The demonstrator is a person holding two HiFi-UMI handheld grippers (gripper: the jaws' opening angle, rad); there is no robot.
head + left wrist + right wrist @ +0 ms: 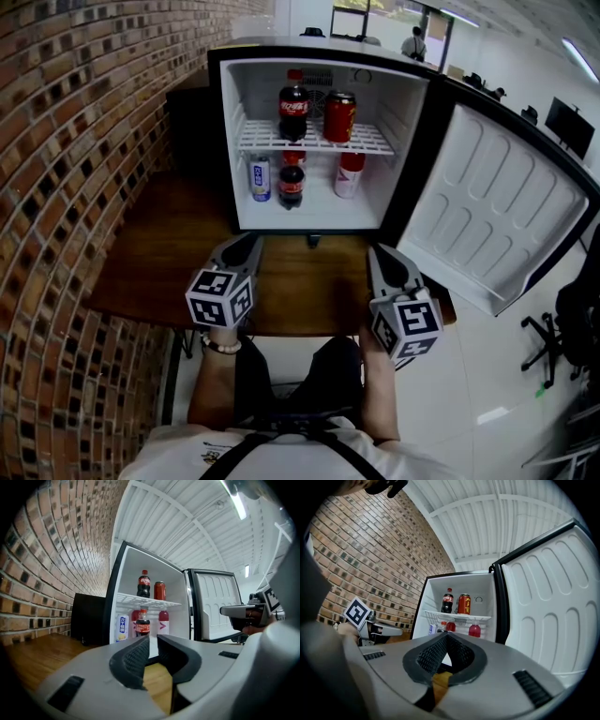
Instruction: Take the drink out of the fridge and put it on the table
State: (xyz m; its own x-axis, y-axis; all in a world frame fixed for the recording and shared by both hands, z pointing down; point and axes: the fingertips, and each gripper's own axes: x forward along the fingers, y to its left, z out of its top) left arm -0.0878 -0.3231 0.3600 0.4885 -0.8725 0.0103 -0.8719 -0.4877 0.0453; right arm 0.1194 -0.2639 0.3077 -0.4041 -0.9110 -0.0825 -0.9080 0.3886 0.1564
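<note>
- Left gripper (153, 639): my jaws stood a sliver apart, nothing between them, above the wooden table (300, 286).
- Right gripper (446, 637): my jaws met at the tips, empty.
- Mini fridge (412, 141): sat on the table, its door (497, 216) swung wide.
- Wire shelf (375, 142): held a cola bottle (293, 111) and a red can (338, 116).
- Fridge floor: held a white-and-blue can (260, 178), a small cola bottle (291, 185) and a red drink bottle (349, 173).

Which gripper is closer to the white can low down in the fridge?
Left. The left gripper sits in front of the white can, outside the fridge; the right gripper is off to the can's right, farther away.
</note>
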